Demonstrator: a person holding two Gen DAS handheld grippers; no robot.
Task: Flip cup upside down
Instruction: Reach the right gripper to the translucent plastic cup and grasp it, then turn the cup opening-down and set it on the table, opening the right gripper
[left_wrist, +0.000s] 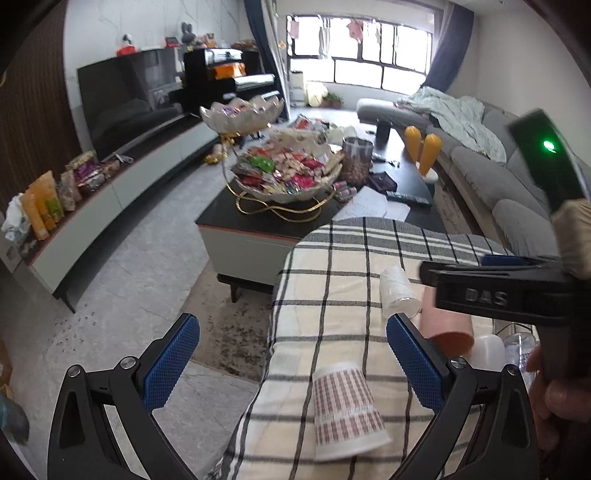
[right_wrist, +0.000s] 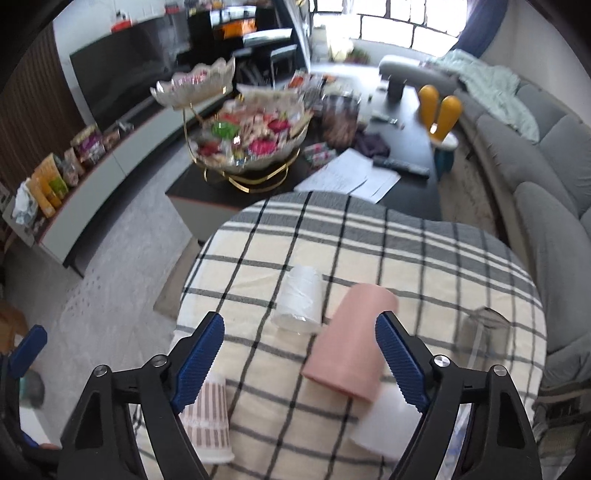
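Jaws apart on both grippers; right gripper (right_wrist: 300, 363) nearing the pink cup (right_wrist: 351, 341), apparently inverted; crowding neighbours risks toppling the clear plastic cup (right_wrist: 299, 301).

Home living rm. Big flat TV (left_wrist: 125, 99) on a long low console (left_wrist: 122, 192) w/ snack bags (left_wrist: 48, 205) lined up on it. Grey sectional sofa (left_wrist: 517, 184) along the right wall, a pale blanket (left_wrist: 454, 114) thrown over it. Dark coffee table (left_wrist: 258, 221) in the middle holds a two-tier gold-framed bowl stand (left_wrist: 280, 173) full of wrapped sweets, papers (left_wrist: 373, 206), a remote (left_wrist: 408, 198). Upright piano (left_wrist: 229, 81) at the back beside blue curtains (left_wrist: 258, 48); laundry hangs at the wide window (left_wrist: 362, 51). Nearest: a checked tablecloth (right_wrist: 424, 258).
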